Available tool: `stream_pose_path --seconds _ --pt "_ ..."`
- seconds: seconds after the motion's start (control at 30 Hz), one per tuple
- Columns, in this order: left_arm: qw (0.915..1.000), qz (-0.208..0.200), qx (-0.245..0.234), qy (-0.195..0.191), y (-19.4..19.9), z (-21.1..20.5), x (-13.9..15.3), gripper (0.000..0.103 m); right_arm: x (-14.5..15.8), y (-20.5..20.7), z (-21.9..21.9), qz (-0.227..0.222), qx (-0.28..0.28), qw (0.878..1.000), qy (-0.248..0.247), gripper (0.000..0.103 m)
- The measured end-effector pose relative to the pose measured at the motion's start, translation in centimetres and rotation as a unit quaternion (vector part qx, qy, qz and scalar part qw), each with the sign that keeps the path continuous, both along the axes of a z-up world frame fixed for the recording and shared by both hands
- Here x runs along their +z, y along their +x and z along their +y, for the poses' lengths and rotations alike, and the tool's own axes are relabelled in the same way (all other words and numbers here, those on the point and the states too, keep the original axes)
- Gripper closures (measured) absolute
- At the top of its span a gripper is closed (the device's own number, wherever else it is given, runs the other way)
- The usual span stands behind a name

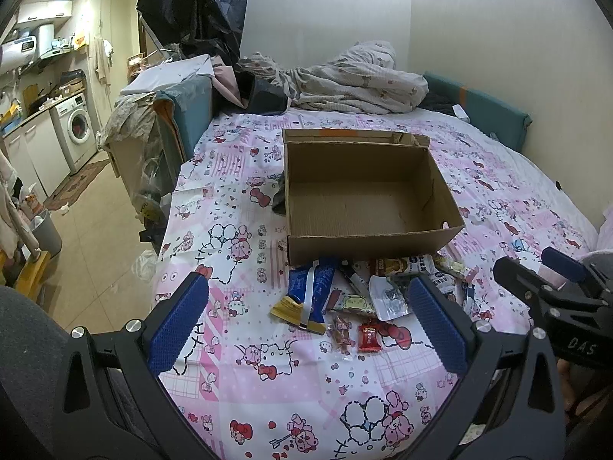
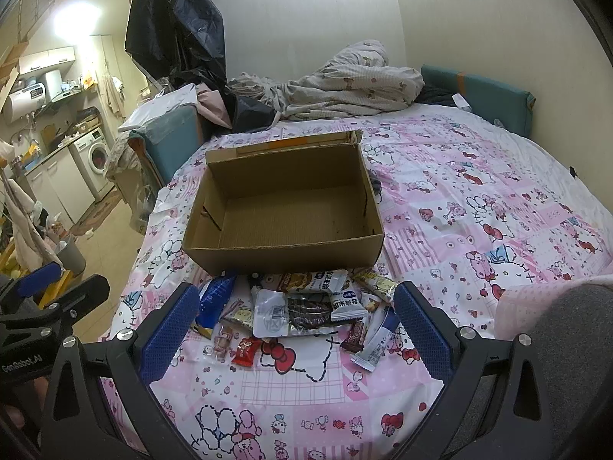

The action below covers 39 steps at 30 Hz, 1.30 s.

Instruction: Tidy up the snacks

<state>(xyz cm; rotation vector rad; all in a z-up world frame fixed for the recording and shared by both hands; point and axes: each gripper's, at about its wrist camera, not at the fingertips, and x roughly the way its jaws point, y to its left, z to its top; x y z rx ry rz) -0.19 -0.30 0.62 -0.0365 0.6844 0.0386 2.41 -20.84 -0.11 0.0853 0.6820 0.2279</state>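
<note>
1. Left wrist view: the left gripper (image 1: 306, 306) hangs with jaws wide apart, holding nothing. The snacks (image 1: 367, 299) lie just ahead between its fingers; the cardboard box (image 1: 367, 245) sits beyond, empty.
2. Right wrist view: the right gripper (image 2: 297, 320) is likewise spread and empty over the same pile. Overlapping slick wrappers could slip, or two come up together.

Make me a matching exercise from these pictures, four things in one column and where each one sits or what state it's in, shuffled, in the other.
Things:
1. brown cardboard box
2. small red-wrapped candy
3. crumpled pale quilt
4. left tool

Places or states:
A. heaped at the far end of the bed
B. open, holding nothing
C. empty inside, on the pink cartoon sheet
D. at the near edge of the snack pile, in front of the box

Pairs: 1-C, 2-D, 3-A, 4-B
</note>
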Motion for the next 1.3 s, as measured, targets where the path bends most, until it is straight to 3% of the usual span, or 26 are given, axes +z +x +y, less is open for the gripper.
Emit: stream_pose_path --seconds 1.3 --pt "1.0 -0.002 -0.001 0.0 -0.13 -0.02 -0.14 0.0 -0.39 0.43 -0.27 0.014 -0.011 1.0 0.001 0.0"
